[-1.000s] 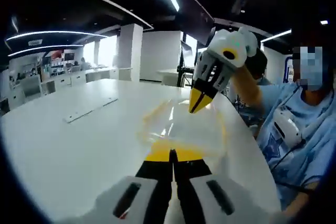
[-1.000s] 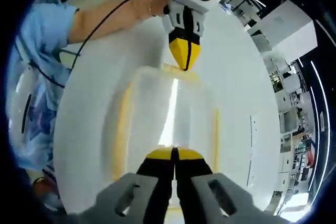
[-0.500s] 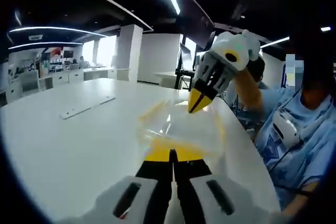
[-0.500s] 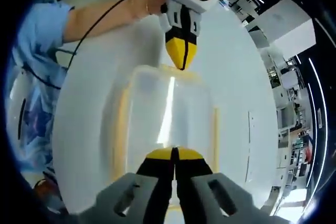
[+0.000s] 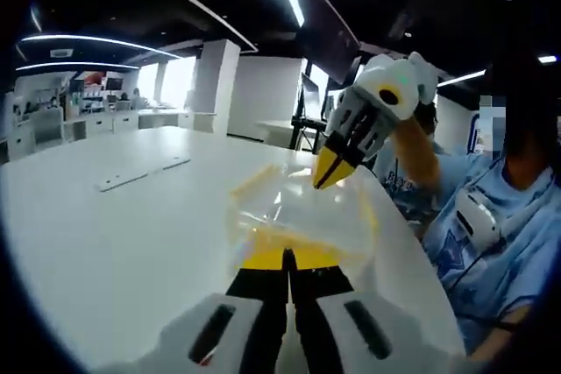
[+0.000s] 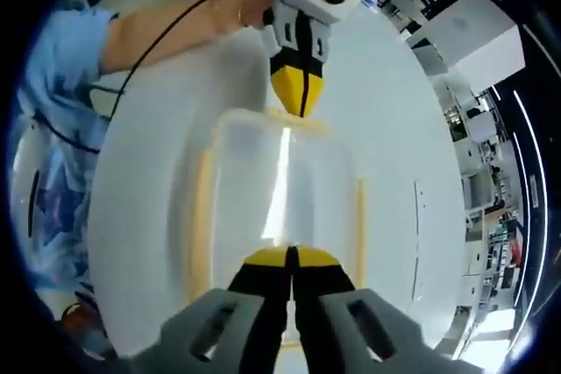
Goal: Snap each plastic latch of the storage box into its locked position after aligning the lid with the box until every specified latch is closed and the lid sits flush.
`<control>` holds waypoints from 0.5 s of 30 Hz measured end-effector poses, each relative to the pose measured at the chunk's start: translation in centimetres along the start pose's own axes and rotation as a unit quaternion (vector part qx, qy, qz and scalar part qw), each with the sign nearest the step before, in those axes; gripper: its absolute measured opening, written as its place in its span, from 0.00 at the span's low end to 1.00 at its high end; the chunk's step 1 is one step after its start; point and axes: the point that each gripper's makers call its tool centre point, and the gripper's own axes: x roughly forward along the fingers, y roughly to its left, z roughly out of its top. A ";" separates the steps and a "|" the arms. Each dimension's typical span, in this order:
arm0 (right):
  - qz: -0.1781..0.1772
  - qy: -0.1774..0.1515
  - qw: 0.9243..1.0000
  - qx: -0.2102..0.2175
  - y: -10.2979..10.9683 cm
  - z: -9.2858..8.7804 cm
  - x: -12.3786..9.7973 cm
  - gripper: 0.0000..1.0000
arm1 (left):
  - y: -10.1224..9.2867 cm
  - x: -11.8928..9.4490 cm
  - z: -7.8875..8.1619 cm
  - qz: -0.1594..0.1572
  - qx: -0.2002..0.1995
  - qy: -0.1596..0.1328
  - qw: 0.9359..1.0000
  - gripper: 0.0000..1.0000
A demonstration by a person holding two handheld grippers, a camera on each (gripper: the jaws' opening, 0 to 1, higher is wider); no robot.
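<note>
The clear storage box (image 6: 280, 181) lies lengthwise on the white table (image 6: 403, 111), its transparent lid (image 5: 302, 208) on top. Yellow latches run along its long sides (image 6: 201, 216) (image 6: 360, 216). My right gripper (image 6: 290, 254) is shut, its yellow-and-black tips resting at the near end of the lid. My left gripper (image 5: 287, 257) is shut at the opposite end. In the right gripper view the left gripper (image 6: 298, 109) points down at the far end's yellow latch (image 6: 302, 120). In the left gripper view the right gripper (image 5: 326, 178) touches the box's far end.
A flat metal strip (image 5: 140, 174) lies on the table away from the box. The person in a blue shirt (image 5: 491, 243) sits at the table's curved edge, a forearm (image 6: 184, 24) reaching over it. A cable runs along that arm.
Almost nothing: both grippers stay shut at the box's two ends. The views have tilted slightly with the hands.
</note>
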 end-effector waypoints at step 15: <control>0.023 0.024 0.999 0.008 0.1 -0.2 -0.1 0.00 | -0.6 0.4 -0.1 0.001 0.009 0.004 1.000 0.00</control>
